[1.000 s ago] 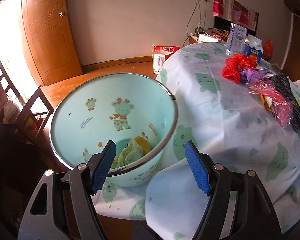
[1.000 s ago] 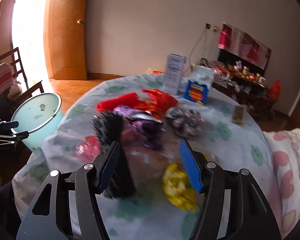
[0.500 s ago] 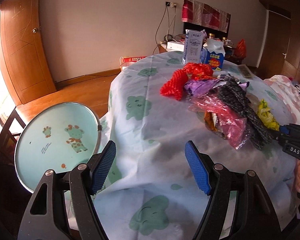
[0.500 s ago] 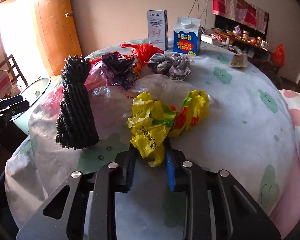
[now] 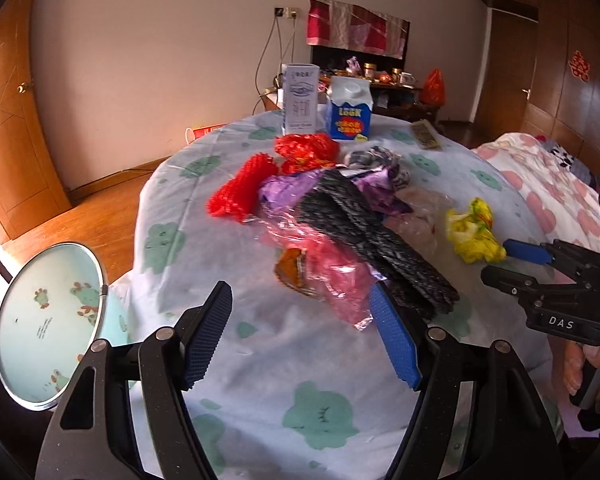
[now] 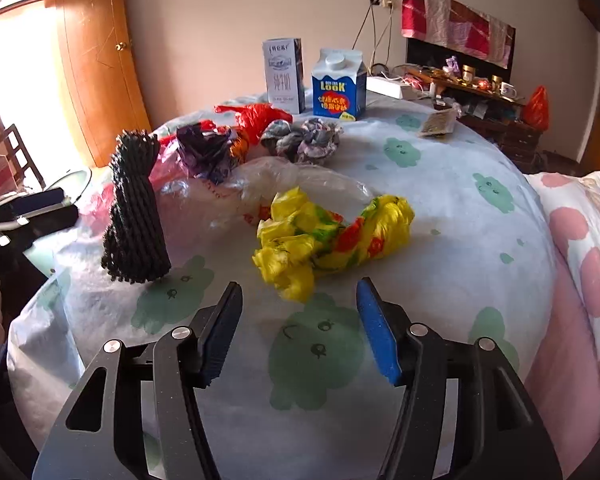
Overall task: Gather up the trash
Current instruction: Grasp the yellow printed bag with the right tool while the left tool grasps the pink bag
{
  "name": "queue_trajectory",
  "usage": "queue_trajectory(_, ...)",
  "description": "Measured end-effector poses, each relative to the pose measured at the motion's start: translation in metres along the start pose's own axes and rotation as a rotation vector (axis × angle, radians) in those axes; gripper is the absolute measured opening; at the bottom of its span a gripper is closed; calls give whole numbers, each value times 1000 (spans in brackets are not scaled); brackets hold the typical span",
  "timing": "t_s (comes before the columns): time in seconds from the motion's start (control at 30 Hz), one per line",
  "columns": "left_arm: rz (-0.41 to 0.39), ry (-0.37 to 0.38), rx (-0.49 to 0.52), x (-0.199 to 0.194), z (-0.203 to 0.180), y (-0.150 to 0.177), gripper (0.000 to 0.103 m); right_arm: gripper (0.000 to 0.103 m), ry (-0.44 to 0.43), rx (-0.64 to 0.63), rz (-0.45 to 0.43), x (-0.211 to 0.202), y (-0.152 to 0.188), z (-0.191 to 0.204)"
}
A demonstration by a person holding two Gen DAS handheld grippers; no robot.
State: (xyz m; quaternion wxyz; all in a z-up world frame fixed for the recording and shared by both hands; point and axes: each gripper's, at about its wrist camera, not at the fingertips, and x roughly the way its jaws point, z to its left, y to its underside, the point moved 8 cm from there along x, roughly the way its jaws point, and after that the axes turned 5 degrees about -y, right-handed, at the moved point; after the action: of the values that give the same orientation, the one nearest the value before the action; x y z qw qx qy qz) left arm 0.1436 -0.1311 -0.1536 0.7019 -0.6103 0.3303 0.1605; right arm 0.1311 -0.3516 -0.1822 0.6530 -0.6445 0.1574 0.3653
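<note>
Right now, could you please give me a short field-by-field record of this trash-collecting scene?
Surface: round table under a pale cloth with green prints
Nearest trash: crumpled yellow plastic bag, just ahead of the right hand-held gripper, not between its fingers
Right hand-held gripper: jaws opening, empty
Left hand-held gripper: jaws closing, empty
Other trash: black netted bundle, crumpled pink plastic bag, red mesh net
Bin: pale blue cartoon-print bucket, beside the table

The left gripper (image 5: 300, 336) is held over the cloth-covered round table (image 5: 260, 360), its jaws closing with nothing between them. A crumpled pink plastic bag (image 5: 332, 276) and a black mesh bundle (image 5: 372, 240) are seen just beyond its fingertips. A yellow wrapper (image 5: 474, 230) lies at the right gripper (image 5: 528, 256). A pale blue bin (image 5: 48, 324) stands beside the table.
</note>
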Motion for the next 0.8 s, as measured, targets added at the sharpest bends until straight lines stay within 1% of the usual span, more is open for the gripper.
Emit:
queue_trajectory(0.1,36,49,17,11,-11,3,42,58,-6,-1,-8,3,-4,0)
queue_trajectory(0.13,45,60,21,14,-14,4,23,54,-2,1,-7,5,-4,-1)
queue_trajectory(0.17,53,71,25,17,-15,5,16,39,-3,5,0,8,-4,-3)
queue_trajectory(0.2,48,76,27,16,-16,5,15,25,-11,15,18,14,-3,-5)
queue_trajectory(0.23,41,77,35,14,-15,4,14,18,-20,23,26,17,-2,-5)
queue_trajectory(0.27,32,74,37,11,-13,2,13,7,-25,26,27,17,-2,-5)
queue_trajectory(0.3,20,75,31,7,-11,0,12,5,-27,24,24,16,-2,-5)
queue_trajectory(0.37,-3,73,21,-2,-3,-6,12,2,-24,22,12,12,-4,-6)
queue_trajectory(0.47,-29,65,18,-13,6,-11,11,3,-33,19,22,9,-6,-6)
queue_trajectory(0.5,-34,57,17,-16,9,-12,11,4,-35,20,17,6,-7,-6)
queue_trajectory(0.53,-39,51,14,-18,13,-13,11,9,-36,25,5,3,-7,-6)
queue_trajectory(0.57,-45,43,5,-20,18,-15,11,31,-33,29,-1,1,-8,-6)
queue_trajectory(0.6,-50,32,-8,-21,25,-16,11,51,-16,34,-17,-3,-9,-7)
queue_trajectory(0.63,-54,23,-20,-23,32,-18,11,55,-3,36,-29,-6,-11,-8)
queue_trajectory(0.7,-62,-3,-43,-26,48,-21,11,56,13,40,-43,-8,-16,-8)
queue_trajectory(0.8,-68,-30,-68,-31,67,-21,11,56,33,75,-32,-1,-23,-12)
